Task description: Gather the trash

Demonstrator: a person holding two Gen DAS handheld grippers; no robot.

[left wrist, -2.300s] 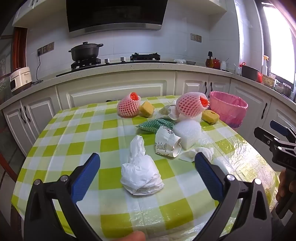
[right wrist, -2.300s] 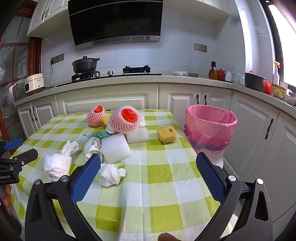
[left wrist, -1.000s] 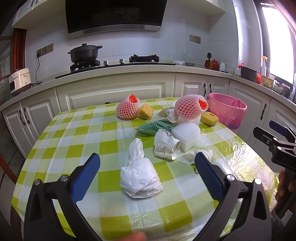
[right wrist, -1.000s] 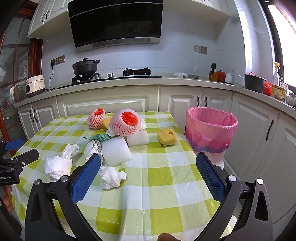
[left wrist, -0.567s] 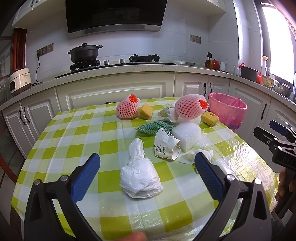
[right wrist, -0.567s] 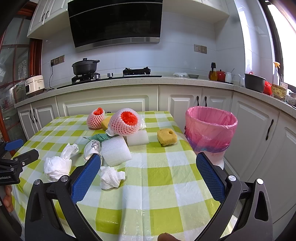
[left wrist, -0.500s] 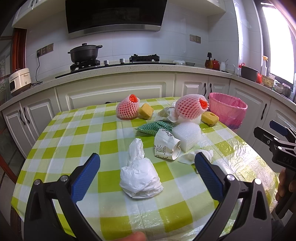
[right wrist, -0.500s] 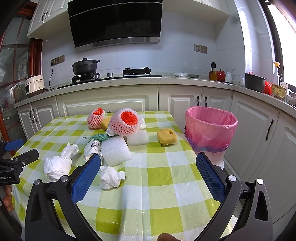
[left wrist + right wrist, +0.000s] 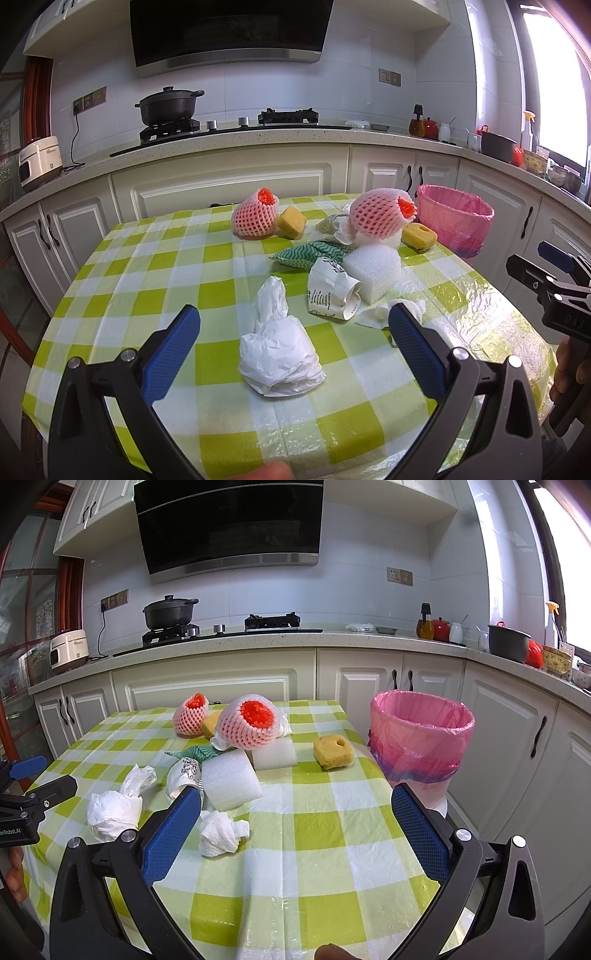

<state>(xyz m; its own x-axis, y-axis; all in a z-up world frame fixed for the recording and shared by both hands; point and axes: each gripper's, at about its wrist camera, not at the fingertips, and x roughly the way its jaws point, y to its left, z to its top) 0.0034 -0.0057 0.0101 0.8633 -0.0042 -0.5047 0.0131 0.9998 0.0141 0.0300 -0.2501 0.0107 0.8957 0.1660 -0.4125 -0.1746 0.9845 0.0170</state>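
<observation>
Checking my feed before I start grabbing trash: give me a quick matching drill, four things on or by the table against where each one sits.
Things:
1. plastic bag
2. paper cup
3. bin
4. tissue

Places:
A. beside the table, past its right edge
B. in front of the left gripper's open fingers
C. lying against the foam block
D. by the right gripper's left finger

Pairs: 1-B, 2-C, 3-A, 4-D

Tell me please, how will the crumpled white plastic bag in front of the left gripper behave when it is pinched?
The white plastic bag looks thin and wrinkled, so it is probably very light and will collapse between the fingers. Its loose twisted top would likely flop. The open left gripper should close fully for a hold.
</observation>
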